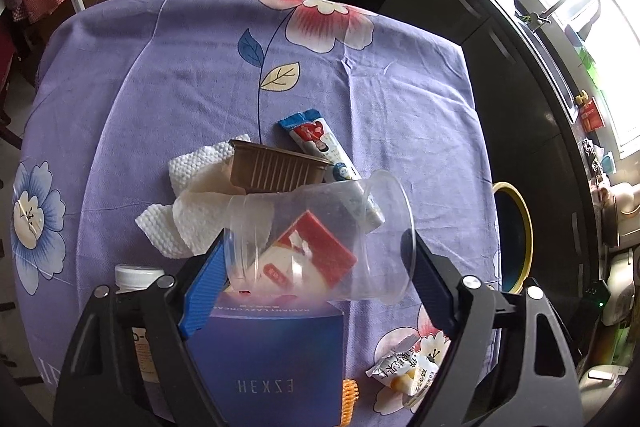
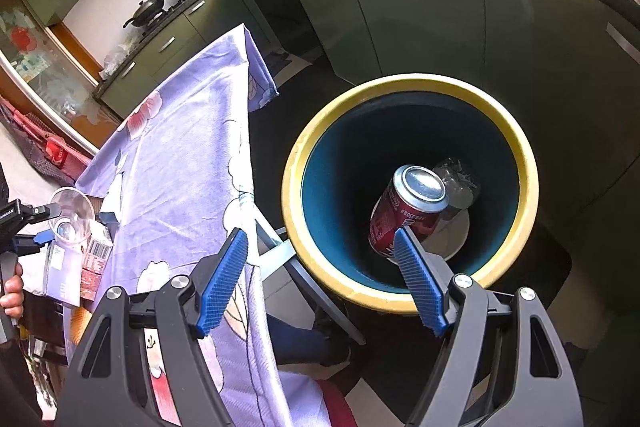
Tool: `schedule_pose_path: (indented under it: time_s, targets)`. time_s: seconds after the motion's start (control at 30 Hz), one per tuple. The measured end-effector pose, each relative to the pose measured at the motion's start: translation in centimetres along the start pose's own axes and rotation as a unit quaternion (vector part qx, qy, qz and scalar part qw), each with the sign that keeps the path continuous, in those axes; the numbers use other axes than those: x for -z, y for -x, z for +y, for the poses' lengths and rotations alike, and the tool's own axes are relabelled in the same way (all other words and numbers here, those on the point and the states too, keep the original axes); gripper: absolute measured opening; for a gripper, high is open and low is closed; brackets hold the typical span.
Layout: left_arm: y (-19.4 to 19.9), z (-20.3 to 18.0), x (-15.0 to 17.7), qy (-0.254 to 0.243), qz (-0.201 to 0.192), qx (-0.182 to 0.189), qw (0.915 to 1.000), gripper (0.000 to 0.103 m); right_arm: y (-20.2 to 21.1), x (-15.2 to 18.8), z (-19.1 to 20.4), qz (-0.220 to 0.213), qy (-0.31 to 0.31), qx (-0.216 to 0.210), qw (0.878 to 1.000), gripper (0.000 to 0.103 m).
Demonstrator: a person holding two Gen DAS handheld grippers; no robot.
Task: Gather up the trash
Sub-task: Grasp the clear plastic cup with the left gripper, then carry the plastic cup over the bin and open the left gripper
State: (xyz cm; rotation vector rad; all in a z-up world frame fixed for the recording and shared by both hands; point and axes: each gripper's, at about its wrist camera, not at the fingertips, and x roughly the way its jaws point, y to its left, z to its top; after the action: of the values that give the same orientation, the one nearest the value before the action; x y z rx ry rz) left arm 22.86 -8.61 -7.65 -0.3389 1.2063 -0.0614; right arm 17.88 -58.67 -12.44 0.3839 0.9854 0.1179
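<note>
My left gripper (image 1: 316, 251) is shut on a clear plastic cup (image 1: 320, 239), held on its side above the table; the cup also shows in the right wrist view (image 2: 72, 213). Below it lie a red-and-white carton (image 1: 316, 255), a brown plastic tray (image 1: 276, 167), white paper towel (image 1: 188, 203), a blue-and-white wrapper (image 1: 320, 143) and a small candy wrapper (image 1: 404, 373). My right gripper (image 2: 322, 255) is open and empty above the yellow-rimmed trash bin (image 2: 520, 147). A red soda can (image 2: 408, 211) and crumpled clear plastic (image 2: 458, 181) lie in the bin.
A dark blue box (image 1: 268, 359) and a white-capped bottle (image 1: 138, 279) stand near the table's front edge. The purple floral tablecloth (image 1: 180, 67) covers the table. The bin (image 1: 516, 235) stands on the floor off the table's right edge. Dark kitchen cabinets (image 2: 400, 7) stand behind.
</note>
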Motion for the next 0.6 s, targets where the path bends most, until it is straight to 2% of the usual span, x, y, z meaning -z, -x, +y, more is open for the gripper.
schedule_pose_path:
  time_s: [0.13,0.33,0.47,0.6]
  targets:
    - [0.9,-0.2,0.0,-0.011,-0.010,-0.001,0.9999,0.079,0.5,0.3,0.1,-0.006,0.004,0.003,1.000,0.075]
    - [3.9,-2.3,0.5,-0.066,-0.059,-0.005,0.9960,0.079,1.5,1.1,0.1,-0.021,0.014,0.015,1.000,0.075]
    - [5.5,-5.9,1.5,-0.122,-0.076,0.022,0.9893,0.079,2.2,1.7,-0.6,-0.031,0.017,0.033,0.999,0.075]
    - [5.3,-11.5,2.8,-0.185,-0.066,0.063,0.9785,0.080,3.5,2.5,-2.3,-0.047,0.013,0.061,0.997,0.075]
